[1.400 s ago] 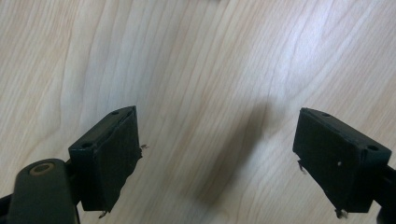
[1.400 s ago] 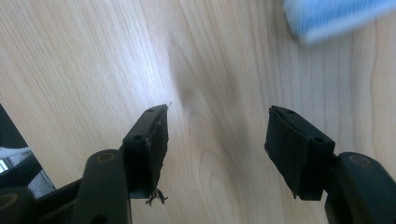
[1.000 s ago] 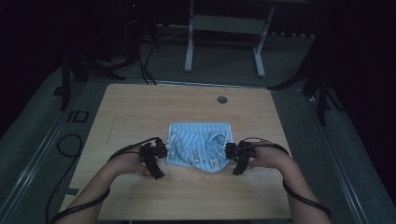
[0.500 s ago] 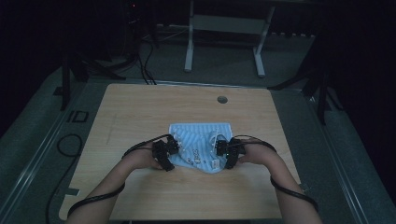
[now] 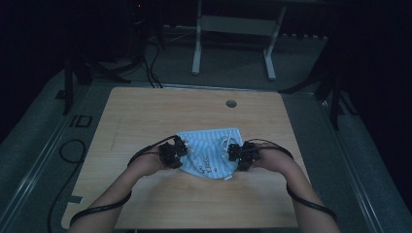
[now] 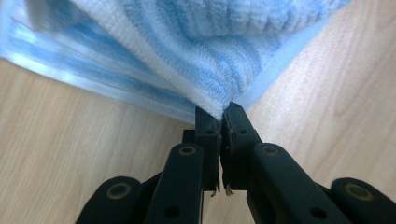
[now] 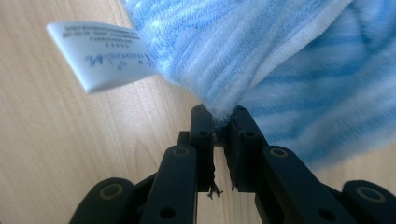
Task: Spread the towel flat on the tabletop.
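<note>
A folded blue-and-white striped towel lies near the middle of the wooden table. At its left edge, my left gripper has just been closing and now pinches a corner of the towel between its black jaws. My right gripper has also just been closing, at the towel's right edge. It grips a bunched fold of the towel between its jaws. A white care label sticks out beside that grip.
A round cable hole sits in the table's far side. Bare wood surrounds the towel. Beyond the table stand a white frame and dark stands with cables on the floor.
Both grippers moved inward onto the towel's left and right edges and closed on the fabric. The towel's edges have bunched slightly toward the centre.
</note>
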A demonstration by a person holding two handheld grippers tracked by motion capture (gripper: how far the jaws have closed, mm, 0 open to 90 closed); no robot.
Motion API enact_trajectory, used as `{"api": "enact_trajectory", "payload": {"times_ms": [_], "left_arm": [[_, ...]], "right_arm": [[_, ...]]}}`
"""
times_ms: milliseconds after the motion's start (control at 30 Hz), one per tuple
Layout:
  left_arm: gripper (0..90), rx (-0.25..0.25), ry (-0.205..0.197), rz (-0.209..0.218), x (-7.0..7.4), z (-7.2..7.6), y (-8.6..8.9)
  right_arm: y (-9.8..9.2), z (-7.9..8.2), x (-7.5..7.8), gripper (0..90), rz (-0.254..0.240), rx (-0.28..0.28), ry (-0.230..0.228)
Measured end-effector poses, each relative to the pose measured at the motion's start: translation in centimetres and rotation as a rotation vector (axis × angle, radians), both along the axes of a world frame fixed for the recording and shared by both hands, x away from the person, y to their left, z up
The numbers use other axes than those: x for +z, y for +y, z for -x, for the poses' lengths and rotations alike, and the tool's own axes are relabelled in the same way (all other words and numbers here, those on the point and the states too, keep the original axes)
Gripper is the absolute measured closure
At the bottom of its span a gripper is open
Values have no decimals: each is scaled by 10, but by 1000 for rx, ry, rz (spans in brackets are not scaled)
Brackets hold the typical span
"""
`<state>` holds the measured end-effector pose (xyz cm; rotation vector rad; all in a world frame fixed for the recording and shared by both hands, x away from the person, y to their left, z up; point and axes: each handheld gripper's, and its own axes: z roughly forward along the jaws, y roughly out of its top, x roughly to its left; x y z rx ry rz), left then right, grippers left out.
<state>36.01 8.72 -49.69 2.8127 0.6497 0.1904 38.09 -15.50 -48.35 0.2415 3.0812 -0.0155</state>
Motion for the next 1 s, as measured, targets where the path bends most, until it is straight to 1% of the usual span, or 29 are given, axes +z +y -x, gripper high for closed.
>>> {"api": "enact_trajectory", "payload": {"times_ms": [33, 67, 100, 133, 167, 200, 233, 300, 333, 367, 400, 433, 467, 500, 533, 567, 600, 633, 667, 700, 733, 767, 800, 833, 867, 900, 933, 967, 1000], "left_arm": [[867, -6, -11, -14, 7, 4, 0], [867, -6, -11, -14, 7, 4, 0], [866, -10, -25, -26, 14, 11, 0], [866, -10, -25, -26, 14, 11, 0], [865, -9, -37, -11, 22, 17, 2], [865, -9, -37, -11, 22, 17, 2], [864, -23, -36, 8, 27, 27, 5], [863, -33, -24, 30, 32, 38, 8], [860, -33, -24, 30, 32, 38, 8], [859, -36, -31, 54, 37, 51, 9], [859, -36, -31, 54, 37, 51, 9], [854, -54, -31, 50, 41, 65, 8], [854, -54, -31, 50, 41, 65, 8], [854, -66, -34, 48, 43, 79, 7], [844, -66, -34, 48, 43, 79, 7], [844, -68, -31, 46, 43, 88, 7], [824, -84, -21, 36, 41, 99, 7], [812, -84, -21, 36, 41, 99, 7], [791, -93, 7, 41, 37, 117, 11], [791, -93, 14, 44, 36, 121, 13], [790, -96, 31, 46, 34, 126, 17], [790, -96, 31, 46, 34, 126, 17], [790, -88, 53, 58, 30, 129, 25], [764, -78, 63, 55, 29, 128, 29], [756, -74, 68, 53, 27, 127, 33], [743, -74, 68, 53, 27, 127, 33], [700, -60, 69, 49, 25, 122, 38], [695, -60, 69, 49, 25, 122, 38], [653, -52, 52, 58, 26, 117, 39]], "right_arm": [[-1, 2, 3, 817, -2, 1, -5], [-3, 5, 7, 817, -3, 6, -18], [-4, 8, 11, 817, -9, 9, -26], [-4, 8, 11, 817, -9, 9, -26], [-10, 18, 18, 817, -12, 20, -40], [-10, 18, 18, 817, -12, 20, -40], [-15, 27, 23, 817, -16, 20, -43], [-20, 39, 28, 816, -18, 26, -49], [-20, 39, 28, 816, -18, 26, -49], [-25, 52, 32, 816, -26, 35, -56], [-25, 52, 32, 816, -26, 35, -56], [-28, 66, 37, 816, -38, 43, -69], [-28, 66, 37, 816, -38, 43, -69], [-30, 81, 40, 816, -40, 56, -80], [-30, 81, 40, 816, -40, 56, -80], [-31, 87, 42, 816, -43, 62, -91], [-32, 96, 43, 816, -45, 61, -92], [-32, 96, 43, 816, -45, 61, -92], [-36, 117, 41, 816, -44, 67, -82], [-37, 125, 38, 816, -44, 74, -64], [-38, 130, 36, 815, -45, 83, -47], [-39, 138, 29, 812, -46, 86, 20], [-39, 145, 22, 798, -28, 109, 65], [-40, 152, 15, 768, -5, 132, 97], [-40, 155, 11, 753, 17, 141, 106], [-40, 155, 11, 753, 17, 141, 106], [-44, 154, 12, 677, 19, 123, 118], [-44, 154, 12, 677, 19, 123, 118], [-48, 146, 22, 667, -19, 91, 96]]}}
